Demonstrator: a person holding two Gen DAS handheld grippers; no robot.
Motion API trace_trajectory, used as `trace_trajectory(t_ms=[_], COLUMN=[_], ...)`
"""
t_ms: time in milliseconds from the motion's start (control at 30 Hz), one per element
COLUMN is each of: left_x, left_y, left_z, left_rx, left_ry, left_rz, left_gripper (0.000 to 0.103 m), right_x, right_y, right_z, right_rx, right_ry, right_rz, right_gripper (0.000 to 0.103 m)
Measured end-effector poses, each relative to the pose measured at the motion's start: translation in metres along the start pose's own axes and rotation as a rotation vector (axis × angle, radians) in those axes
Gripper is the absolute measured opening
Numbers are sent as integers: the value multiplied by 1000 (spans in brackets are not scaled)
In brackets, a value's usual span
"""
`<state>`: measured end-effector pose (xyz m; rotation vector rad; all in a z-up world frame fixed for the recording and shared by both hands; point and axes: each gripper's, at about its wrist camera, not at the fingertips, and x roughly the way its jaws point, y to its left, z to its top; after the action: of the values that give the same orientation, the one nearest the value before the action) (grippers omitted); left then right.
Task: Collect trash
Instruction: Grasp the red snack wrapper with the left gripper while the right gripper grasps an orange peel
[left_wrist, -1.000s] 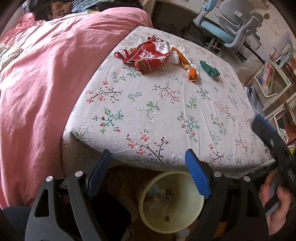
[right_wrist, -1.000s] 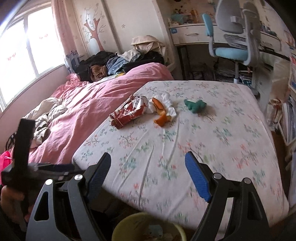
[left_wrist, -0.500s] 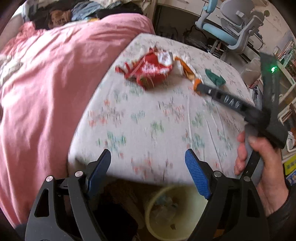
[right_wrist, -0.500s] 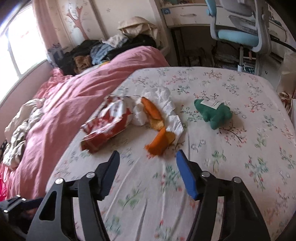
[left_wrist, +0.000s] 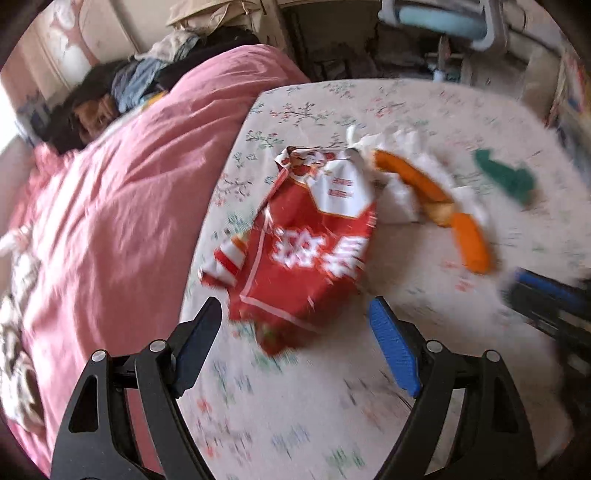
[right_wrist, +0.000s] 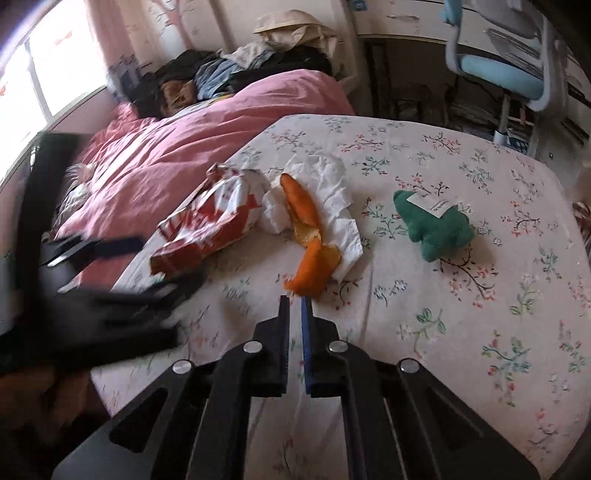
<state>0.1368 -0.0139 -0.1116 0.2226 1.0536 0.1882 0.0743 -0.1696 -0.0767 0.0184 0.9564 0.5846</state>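
Right wrist: crinkled red snack bag, curled orange peel.

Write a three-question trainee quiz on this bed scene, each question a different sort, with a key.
1. True or false: the right gripper is shut, its tips at the near end of the orange peel.
2. Multiple choice: what lies ahead of the left gripper, between its open fingers? A) green toy B) red snack bag C) tissue
3. Fill in: the peel lies partly on a crumpled white ____.

Key:
1. True.
2. B: the snack bag. The green toy lies apart to the right and is not trash.
3. Tissue.
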Motion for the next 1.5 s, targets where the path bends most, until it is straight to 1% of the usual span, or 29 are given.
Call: trace_trajectory(t_ms=[67,100,133,167,200,233,267,333,400,433,467,500,533,567,600,667,733,867,967,1033,1133,1300,1400,1500], left_x=[5,5,6,4,4,3,-1,-7,-19,-26,-30,-37,-43,-50,-56,-67,-72,-79,-76,-73,-62,-45,-32,-29], left_y=[-1,-2,-3,-5,-6,-6,-5,3,23,36,45,57,66,74,81,88,90,83,77,74,72,74,71,63], left_z=[3,5,6,6,5,4,3,0,-2,-2,-4,-6,-9,-14,-19,-30,-41,-63,-77,-87,-94,-103,-105,-103], left_rx=[11,24,39,48,56,67,74,49,-17,-64,-100,-146,-181,-216,-248,-291,-323,-353,-393,-417,-452,-482,-493,-472], left_ry=[-30,-45,-50,-47,-40,-38,-37,-29,-28,-29,-30,-35,-39,-42,-44,-48,-39,-11,30,56,98,154,193,192], left_rz=[20,18,6,-18,-21,-22,-34,-56,-80,-111,-137,-171,-205,-250,-299,-384,-467,-592,-690,-704,-684,-581,-567,-551], left_gripper=[79,67,47,38,25,24,23,20,18,17,16,16,16,16,16,16,16,16,16,16,16,18,19,19], right_x=[0,-1,-3,-2,-1,0,0,8,15,19,22,27,33,38,37,33,30,12,-4,-14,-27,-32,-34,-35], right_y=[-1,-2,-5,-8,-11,-12,-10,-7,-5,-4,-2,0,3,6,6,12,16,26,32,36,35,24,19,21], right_z=[0,0,0,0,1,2,3,7,11,13,13,14,13,12,12,11,8,-3,-14,-22,-35,-58,-65,-63], right_rx=[-1,6,30,53,92,107,116,126,146,150,145,132,109,90,88,41,12,-32,-51,-57,-39,33,69,58], right_ry=[10,15,6,0,-14,-33,-54,-61,-66,-63,-58,-45,-24,-9,-16,-23,-10,3,18,25,26,33,30,16], right_rz=[9,18,35,50,52,42,33,26,13,-1,-14,-38,-67,-89,-94,-111,-106,-88,-64,-50,-31,-19,-12,-15], right_gripper=[7,7,12,21,53,69,69,69,69,66,59,38,25,23,21,19,18,17,17,17,17,17,17,17])
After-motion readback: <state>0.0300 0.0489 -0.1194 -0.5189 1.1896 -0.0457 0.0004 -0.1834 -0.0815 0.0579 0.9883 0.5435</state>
